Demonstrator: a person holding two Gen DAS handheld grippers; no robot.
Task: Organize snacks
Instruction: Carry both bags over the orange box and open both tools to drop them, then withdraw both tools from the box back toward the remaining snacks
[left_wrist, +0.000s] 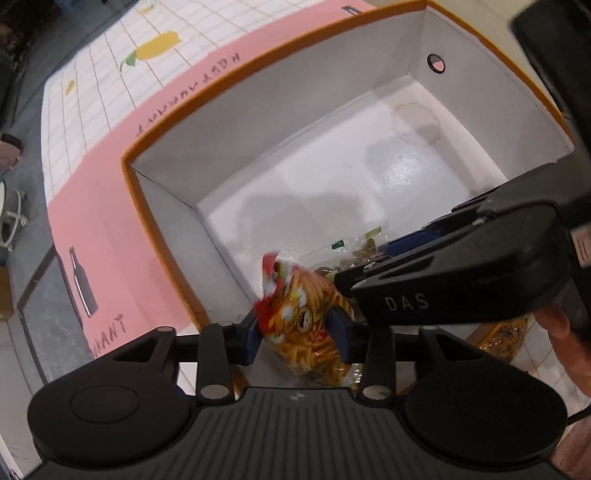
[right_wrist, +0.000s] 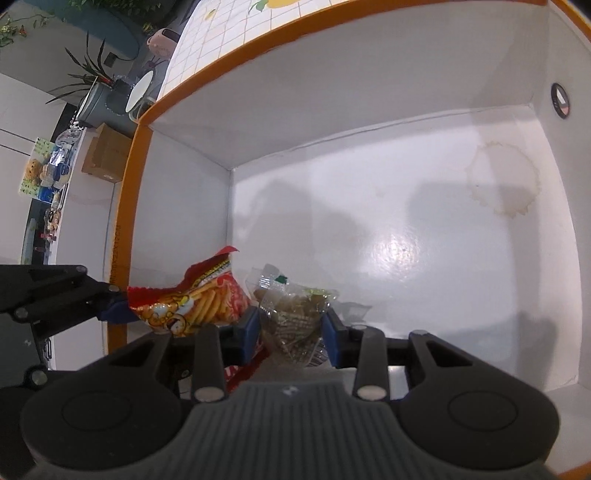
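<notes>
both hands reach down into the white box (right_wrist: 369, 177) with the orange rim, which stands on the pink desk (left_wrist: 103, 206). the left gripper (left_wrist: 299, 330) has the red and yellow snack bag (left_wrist: 306, 325) between its blue pads at the lower middle of the left wrist frame. the jaws look half wide; i cannot tell whether the pads press the bag, which seems already low by the near left corner of the box. the right gripper (right_wrist: 291, 328) has narrow jaws closed on a clear packet (right_wrist: 291, 317) of brownish snacks, just beside the first bag at the lower middle of the right wrist frame. i think the two are placed together in one corner so the rest of the box floor stays free.
</notes>
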